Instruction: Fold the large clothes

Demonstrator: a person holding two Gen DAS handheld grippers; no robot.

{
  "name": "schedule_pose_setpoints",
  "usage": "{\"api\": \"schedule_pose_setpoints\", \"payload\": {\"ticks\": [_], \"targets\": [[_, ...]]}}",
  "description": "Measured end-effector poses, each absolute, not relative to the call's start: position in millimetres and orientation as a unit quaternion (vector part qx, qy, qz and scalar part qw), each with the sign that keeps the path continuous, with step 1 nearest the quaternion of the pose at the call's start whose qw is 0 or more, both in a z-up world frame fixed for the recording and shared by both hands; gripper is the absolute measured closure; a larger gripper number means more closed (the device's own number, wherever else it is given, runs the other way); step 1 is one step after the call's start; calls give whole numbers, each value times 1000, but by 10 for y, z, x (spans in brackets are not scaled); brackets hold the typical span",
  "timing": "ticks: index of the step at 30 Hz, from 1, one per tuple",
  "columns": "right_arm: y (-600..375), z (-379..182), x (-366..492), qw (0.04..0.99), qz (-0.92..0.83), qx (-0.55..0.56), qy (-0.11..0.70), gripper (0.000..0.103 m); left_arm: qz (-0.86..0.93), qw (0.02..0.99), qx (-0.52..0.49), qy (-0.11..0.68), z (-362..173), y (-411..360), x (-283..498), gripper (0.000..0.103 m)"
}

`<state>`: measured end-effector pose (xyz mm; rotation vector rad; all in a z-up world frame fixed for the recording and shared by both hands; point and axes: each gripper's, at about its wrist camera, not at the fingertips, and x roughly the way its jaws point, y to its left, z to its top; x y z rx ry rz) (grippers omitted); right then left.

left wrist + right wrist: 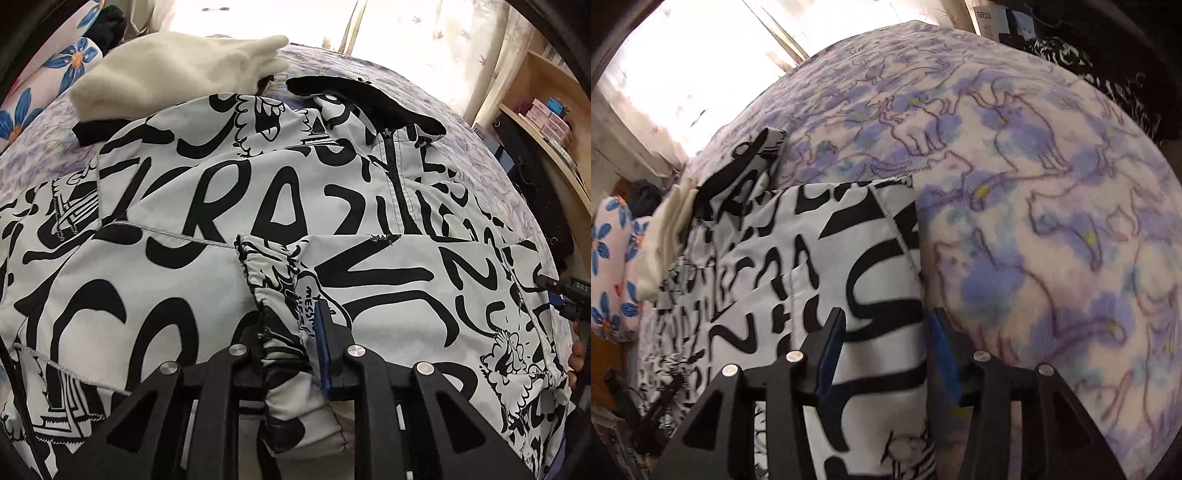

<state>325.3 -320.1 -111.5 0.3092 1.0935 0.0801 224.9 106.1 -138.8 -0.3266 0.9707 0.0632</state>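
Jacket point(229, 206) lies spread on the blanket point(1034, 184). Our left gripper point(286, 332) is clamped on its elastic cuff point(273, 280); our right gripper point(886, 332) straddles the jacket's edge, jaws apart.

Daylight pours in from the window point(295, 18) at twelve o'clock in the left wrist view, blown out to white; in the right wrist view the same glare sits at ten o'clock; the jacket point(258, 206) is evenly lit with soft, faint shadows; fisheye bending bulges the bed point(1034, 184), and dark vignette rims the corners; the right view shows slight motion blur, the blanket print smeared.
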Motion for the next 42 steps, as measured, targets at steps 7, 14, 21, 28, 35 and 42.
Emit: {"api": "schedule_pose_setpoints", "payload": {"ticks": [7,14,21,28,35,42], "targets": [[-3311,-1259,3591,824,38,178,537,56,11,871,-141,471,-1381,946,2306,65],[-3334,-1404,3724,837,-9,122,533,75,20,873,-124,471,-1389,930,2342,67],[-3530,-1118,3349,829,2,171,532,71,-1,865,-133,484,-1424,968,2360,67],[-3252,-759,2276,841,54,106,528,70,-8,862,-144,486,-1443,961,2355,67],[-2770,-829,1695,848,66,-26,525,69,-6,868,-130,479,-1412,854,2333,67],[-3032,-1022,1640,858,9,-13,513,80,-10,870,-122,477,-1362,805,2286,69]]}}
